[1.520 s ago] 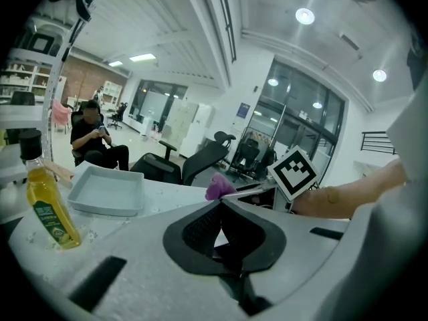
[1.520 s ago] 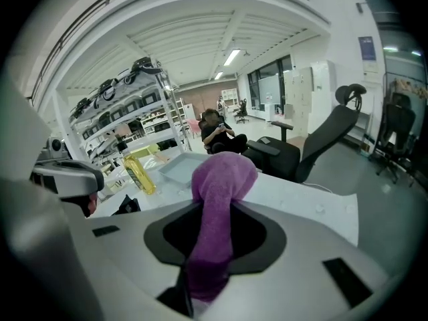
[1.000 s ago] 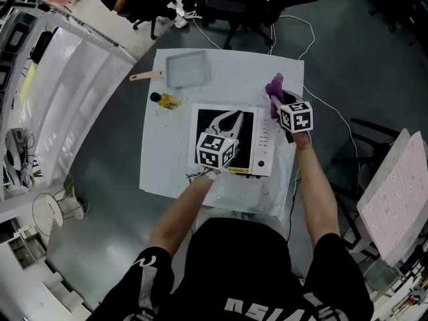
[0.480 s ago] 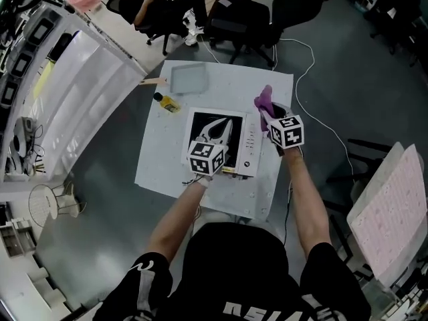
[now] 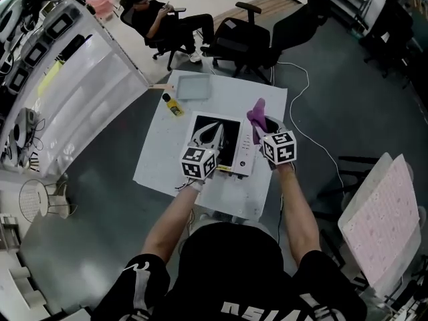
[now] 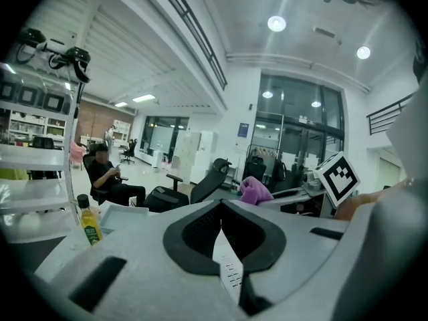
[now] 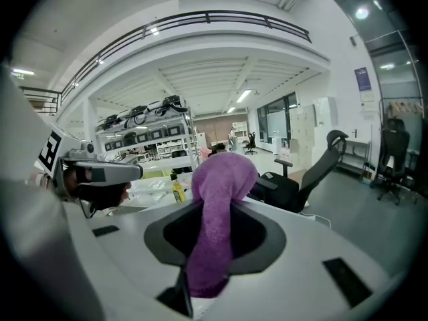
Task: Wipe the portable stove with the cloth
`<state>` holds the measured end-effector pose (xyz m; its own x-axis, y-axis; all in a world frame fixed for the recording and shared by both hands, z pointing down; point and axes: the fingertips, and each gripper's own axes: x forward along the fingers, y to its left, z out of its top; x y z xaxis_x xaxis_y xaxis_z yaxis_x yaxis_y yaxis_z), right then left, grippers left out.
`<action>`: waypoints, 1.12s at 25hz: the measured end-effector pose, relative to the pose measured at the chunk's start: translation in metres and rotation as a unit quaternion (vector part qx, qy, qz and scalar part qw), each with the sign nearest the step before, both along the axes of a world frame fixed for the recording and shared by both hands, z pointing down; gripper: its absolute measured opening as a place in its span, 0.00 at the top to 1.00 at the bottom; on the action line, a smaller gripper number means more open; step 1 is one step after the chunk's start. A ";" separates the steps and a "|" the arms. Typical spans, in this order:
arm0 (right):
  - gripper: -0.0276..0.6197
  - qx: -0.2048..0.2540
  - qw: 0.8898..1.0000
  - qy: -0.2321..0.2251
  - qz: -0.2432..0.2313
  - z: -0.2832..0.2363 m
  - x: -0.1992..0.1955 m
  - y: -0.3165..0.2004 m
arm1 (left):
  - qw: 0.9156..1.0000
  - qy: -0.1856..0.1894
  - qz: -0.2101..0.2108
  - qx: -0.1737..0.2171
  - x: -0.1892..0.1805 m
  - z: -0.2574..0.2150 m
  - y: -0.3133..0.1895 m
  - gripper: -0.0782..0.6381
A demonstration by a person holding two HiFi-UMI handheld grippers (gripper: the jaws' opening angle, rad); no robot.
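Note:
The portable stove (image 5: 231,149), white with a black top, sits mid-table on a white sheet (image 5: 160,166). Over its front left part hovers my left gripper (image 5: 212,131), jaws shut with nothing between them; in the left gripper view the left gripper (image 6: 221,207) has its tips meeting, with the stove's white panel showing below. My right gripper (image 5: 262,127) is shut on the purple cloth (image 5: 256,111) beside the stove's right edge. In the right gripper view the cloth (image 7: 217,199) stands up out of the jaws and flops over them.
A yellow oil bottle (image 5: 172,105), a grey tray (image 5: 192,87) and a wooden handle (image 5: 160,85) lie at the table's far left corner. Office chairs (image 5: 241,42) and a seated person (image 5: 160,19) are beyond. A cable (image 5: 304,105) trails on the floor at right; a shelf rack (image 5: 67,79) stands at left.
Both grippers have risen above the stove, the right one still holding the cloth. The head view has tipped up, so the table looks smaller and more of the room shows.

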<state>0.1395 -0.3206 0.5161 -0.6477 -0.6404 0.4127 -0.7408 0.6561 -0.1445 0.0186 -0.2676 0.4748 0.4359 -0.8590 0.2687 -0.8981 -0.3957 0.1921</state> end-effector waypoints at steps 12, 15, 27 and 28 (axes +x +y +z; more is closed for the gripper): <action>0.80 0.024 0.999 -0.008 0.048 -0.033 -0.049 0.114 | 0.999 0.013 0.024 0.029 -0.073 -0.025 0.098 0.88; 0.80 0.026 0.998 -0.009 0.058 -0.035 -0.059 0.145 | 0.999 0.021 0.027 0.032 -0.089 -0.025 0.126 0.88; 0.80 0.023 0.998 -0.001 0.056 -0.040 -0.079 0.225 | 0.999 0.035 0.016 0.023 -0.117 -0.019 0.206 0.88; 0.80 0.023 0.998 -0.002 0.053 -0.039 -0.079 0.228 | 0.999 0.035 0.013 0.023 -0.117 -0.019 0.209 0.88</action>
<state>0.0609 -0.0930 0.4773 -0.5769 -0.7232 0.3798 -0.8057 0.5803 -0.1188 -0.0985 -0.0586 0.4561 0.4748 -0.8577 0.1974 -0.8722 -0.4285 0.2360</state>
